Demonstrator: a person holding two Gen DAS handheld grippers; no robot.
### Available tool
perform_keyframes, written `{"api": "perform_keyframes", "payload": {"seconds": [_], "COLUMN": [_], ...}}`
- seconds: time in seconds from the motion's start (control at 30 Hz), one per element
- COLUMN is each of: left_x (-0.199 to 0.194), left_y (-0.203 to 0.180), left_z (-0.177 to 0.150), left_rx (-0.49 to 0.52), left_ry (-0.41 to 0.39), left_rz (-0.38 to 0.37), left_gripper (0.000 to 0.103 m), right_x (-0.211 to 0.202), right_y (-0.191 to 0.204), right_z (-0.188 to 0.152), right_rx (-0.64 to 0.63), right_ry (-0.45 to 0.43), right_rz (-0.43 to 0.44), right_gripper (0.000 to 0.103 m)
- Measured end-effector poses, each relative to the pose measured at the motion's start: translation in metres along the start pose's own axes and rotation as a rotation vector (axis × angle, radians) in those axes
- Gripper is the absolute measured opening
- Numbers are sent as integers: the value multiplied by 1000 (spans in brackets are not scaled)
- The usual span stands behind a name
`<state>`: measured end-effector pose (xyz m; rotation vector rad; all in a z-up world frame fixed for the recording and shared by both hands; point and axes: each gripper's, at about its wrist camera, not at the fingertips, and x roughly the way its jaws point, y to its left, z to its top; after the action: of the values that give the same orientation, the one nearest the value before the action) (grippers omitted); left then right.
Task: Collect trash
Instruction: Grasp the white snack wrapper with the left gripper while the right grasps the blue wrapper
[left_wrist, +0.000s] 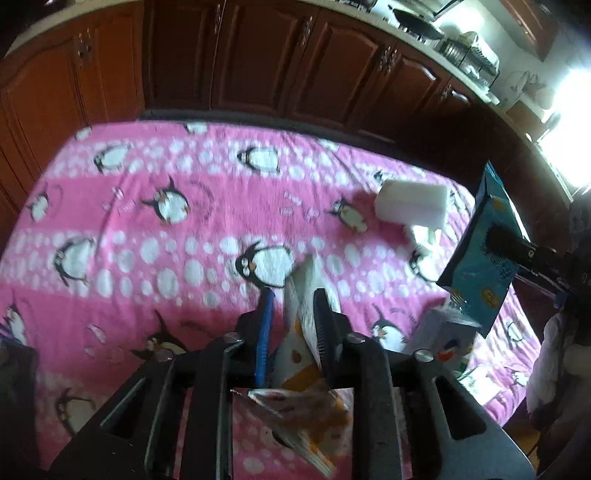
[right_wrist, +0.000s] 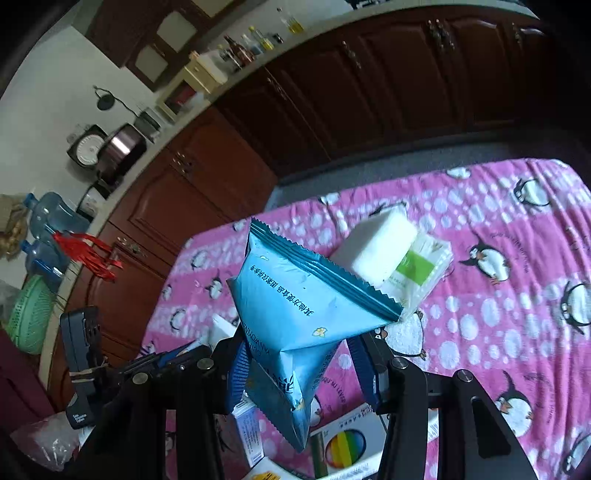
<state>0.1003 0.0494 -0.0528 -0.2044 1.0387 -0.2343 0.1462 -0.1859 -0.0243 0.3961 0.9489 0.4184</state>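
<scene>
My left gripper (left_wrist: 293, 299) is shut on a white snack wrapper with orange print (left_wrist: 308, 295) and holds it above the pink penguin tablecloth (left_wrist: 147, 221). My right gripper (right_wrist: 295, 354) is shut on a blue snack bag (right_wrist: 295, 295), lifted above the table; the same bag shows at the right in the left wrist view (left_wrist: 484, 243). A white foam block (right_wrist: 376, 247) rests on a green and white packet (right_wrist: 417, 269) on the cloth beyond the bag; the block also shows in the left wrist view (left_wrist: 410, 201).
Small cartons lie near the table's near edge (right_wrist: 343, 443), one also in the left wrist view (left_wrist: 443, 336). Wooden cabinets (left_wrist: 258, 55) stand behind the table. Water jugs (right_wrist: 51, 218), a green basket (right_wrist: 29, 314) and a dark device (right_wrist: 81, 354) sit left.
</scene>
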Motion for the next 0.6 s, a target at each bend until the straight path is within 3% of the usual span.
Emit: {"api": "perform_keyframes", "payload": {"seconds": [0.17, 0.4, 0.6], "left_x": [-23, -40, -46], "left_y": [-18, -48, -38], "left_z": [7, 9, 8], "left_rx": [40, 97, 35], "left_ry": [-44, -67, -6], "left_rz": [-14, -36, -52], "left_gripper": [11, 10, 12], "right_x": [-23, -63, -90], "right_y": [4, -7, -24], "right_z": [-4, -15, -24], "right_rx": [-7, -14, 8], "right_ry": [-29, -66, -83], "right_rz": [16, 10, 0], "right_gripper": [48, 48, 48]}}
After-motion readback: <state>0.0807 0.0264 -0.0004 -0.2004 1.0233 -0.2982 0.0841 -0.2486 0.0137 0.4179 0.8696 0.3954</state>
